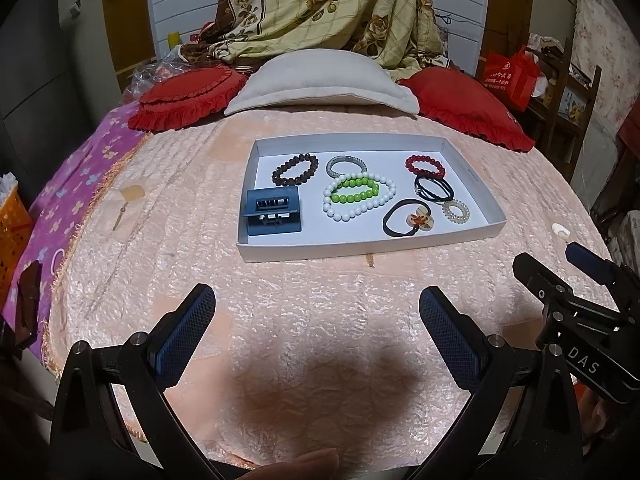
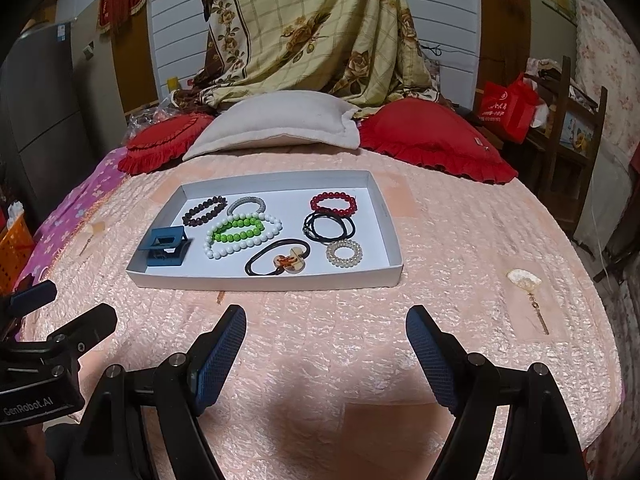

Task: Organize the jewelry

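Holding both tools low over the peach bedspread (image 1: 320, 340), you have nothing gripped. Your left gripper (image 1: 316, 332) has its jaws spread wide and empty. Your right gripper (image 2: 326, 350) is likewise spread wide and empty, short of the tray.

The white tray (image 2: 264, 280) lies flat on the bedspread ahead of both tools, and nearly all the jewelry sits inside it. Contents noted:
- blue hair clip (image 1: 271, 213) in the near left corner
- brown bead bracelet (image 1: 295, 169) behind the clip
- grey mesh bangle (image 1: 346, 165) beside the brown one
- green bead bracelet (image 1: 355, 193) lying within the ring of the white bead bracelet (image 1: 348, 212)
- red bead bracelet (image 1: 425, 166) at the far right
- black cord bands (image 1: 434, 189) just in front of the red bracelet
- black hair tie with a flower charm (image 1: 408, 218) near the front wall
- clear coil hair tie (image 1: 456, 211) just right of the flower tie

One shell hairpin (image 2: 528, 286) lies outside the tray, on the bedspread well to its right. Red cushions (image 2: 432, 136) and a grey pillow (image 2: 276, 124) sit behind the tray.
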Demonstrator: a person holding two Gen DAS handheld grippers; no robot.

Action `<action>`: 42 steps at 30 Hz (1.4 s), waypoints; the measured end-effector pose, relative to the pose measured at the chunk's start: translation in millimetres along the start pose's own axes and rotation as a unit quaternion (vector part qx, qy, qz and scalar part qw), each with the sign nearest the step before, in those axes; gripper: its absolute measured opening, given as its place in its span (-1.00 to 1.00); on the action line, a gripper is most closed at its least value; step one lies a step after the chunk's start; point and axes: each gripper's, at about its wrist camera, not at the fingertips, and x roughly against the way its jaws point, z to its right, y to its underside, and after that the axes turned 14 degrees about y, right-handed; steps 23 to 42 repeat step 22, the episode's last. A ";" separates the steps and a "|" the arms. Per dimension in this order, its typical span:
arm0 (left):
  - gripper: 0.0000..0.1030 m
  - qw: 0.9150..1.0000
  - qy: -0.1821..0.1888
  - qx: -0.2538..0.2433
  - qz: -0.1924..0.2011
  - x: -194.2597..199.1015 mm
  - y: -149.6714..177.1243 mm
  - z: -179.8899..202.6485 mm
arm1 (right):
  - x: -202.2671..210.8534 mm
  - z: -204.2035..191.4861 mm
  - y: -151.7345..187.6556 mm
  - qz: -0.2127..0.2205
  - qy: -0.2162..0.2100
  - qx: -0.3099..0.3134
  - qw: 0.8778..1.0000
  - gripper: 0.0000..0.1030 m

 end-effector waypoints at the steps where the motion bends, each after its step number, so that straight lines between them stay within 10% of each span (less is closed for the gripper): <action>1: 0.98 1.000 0.000 0.000 0.000 0.1 -0.2 0.1 | -0.1 -0.1 0.0 0.000 -0.001 0.000 1.000 0.56; 42: 0.98 1.000 0.011 0.004 0.011 -1.5 1.7 3.8 | -0.4 -1.5 -0.7 0.000 0.002 0.002 1.000 0.56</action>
